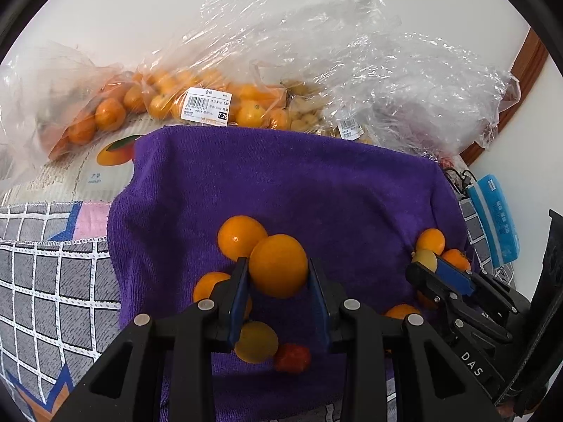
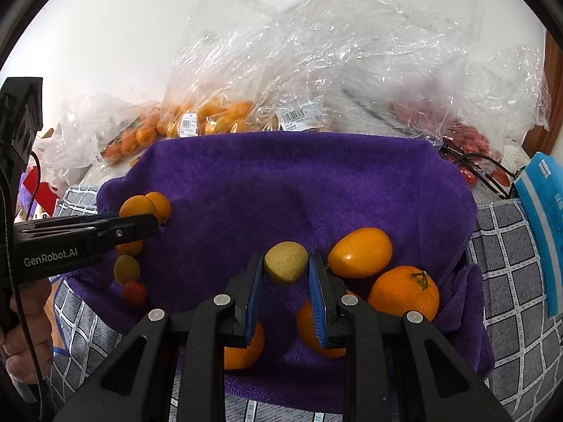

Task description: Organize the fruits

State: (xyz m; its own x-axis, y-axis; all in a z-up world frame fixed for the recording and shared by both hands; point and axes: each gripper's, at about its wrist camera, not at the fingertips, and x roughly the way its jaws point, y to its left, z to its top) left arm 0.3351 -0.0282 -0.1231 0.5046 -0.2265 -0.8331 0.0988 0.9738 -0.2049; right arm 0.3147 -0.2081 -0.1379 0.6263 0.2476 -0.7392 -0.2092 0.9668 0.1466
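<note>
A purple towel [image 1: 281, 183] [image 2: 281, 183] carries loose fruit. My left gripper [image 1: 278, 274] is shut on a round orange [image 1: 278, 265], which it holds just above the towel. Around it lie another orange [image 1: 241, 237], a yellow fruit [image 1: 256, 341] and a small red tomato [image 1: 292, 358]. My right gripper [image 2: 285, 270] is shut on a small yellow-green fruit [image 2: 285, 262]. Beside it rest an oval orange fruit [image 2: 359, 252] and a stemmed mandarin [image 2: 404, 292]. Each gripper also shows at the edge of the other's view, the right gripper [image 1: 427, 263] and the left gripper [image 2: 155, 225].
Clear plastic bags of oranges [image 1: 211, 98] [image 2: 218, 112] and a bag of red fruit [image 2: 468, 140] pile up behind the towel against a white wall. A blue packet [image 1: 492, 218] [image 2: 542, 228] lies at the right. A checked cloth [image 1: 52, 281] covers the surface. A hand [image 2: 28, 334] holds the left gripper.
</note>
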